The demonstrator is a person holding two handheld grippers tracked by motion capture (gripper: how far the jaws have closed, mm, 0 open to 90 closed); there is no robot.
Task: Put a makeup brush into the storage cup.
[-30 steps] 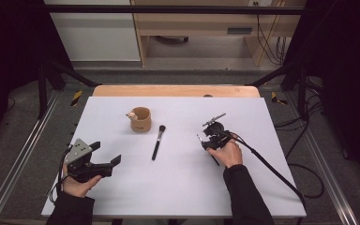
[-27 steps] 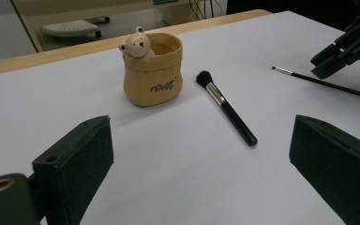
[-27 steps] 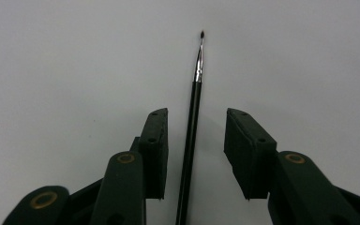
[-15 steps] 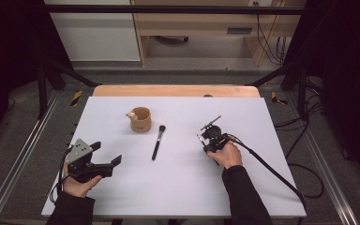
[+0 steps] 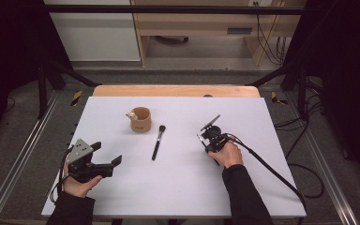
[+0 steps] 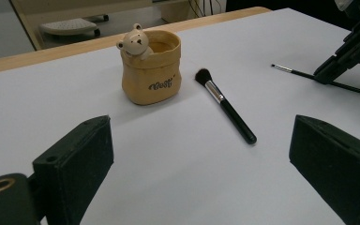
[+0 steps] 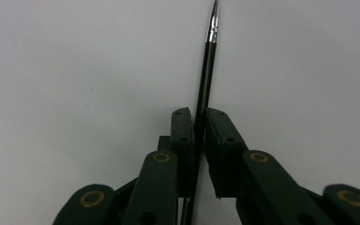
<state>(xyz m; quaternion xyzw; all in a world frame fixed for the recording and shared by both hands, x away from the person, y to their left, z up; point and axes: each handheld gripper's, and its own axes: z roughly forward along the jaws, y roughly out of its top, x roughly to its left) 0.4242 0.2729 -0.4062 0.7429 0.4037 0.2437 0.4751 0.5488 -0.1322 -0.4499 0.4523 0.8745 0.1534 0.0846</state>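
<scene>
A person is sitting at a white desk [image 5: 178, 187], holding a gripper in each hand. The right gripper [image 7: 199, 126] is pressing its fingers [image 7: 183, 131] closed around the black handle of a thin pointed brush [image 7: 208, 56], which is lying flat on the desk at the right side, well apart from the other things. The left gripper [image 5: 108, 164] is resting near the front left corner with its fingers [image 6: 75, 159] spread wide and holding nothing.

Near the middle, a tan bear-faced cup [image 5: 139, 119] is standing upright, with a larger black makeup brush [image 5: 158, 142] lying just beside it.

To do this step well, the grip should probably stay firm and square on the thin handle while lifting straight up, since such a slim, round handle could roll or slip out between the pads.

The desk surface is plain and matte white with a wooden edge [image 5: 176, 90] at the far side. Beyond it, a grey floor, wooden furniture and trailing cables are showing in a dim room.
</scene>
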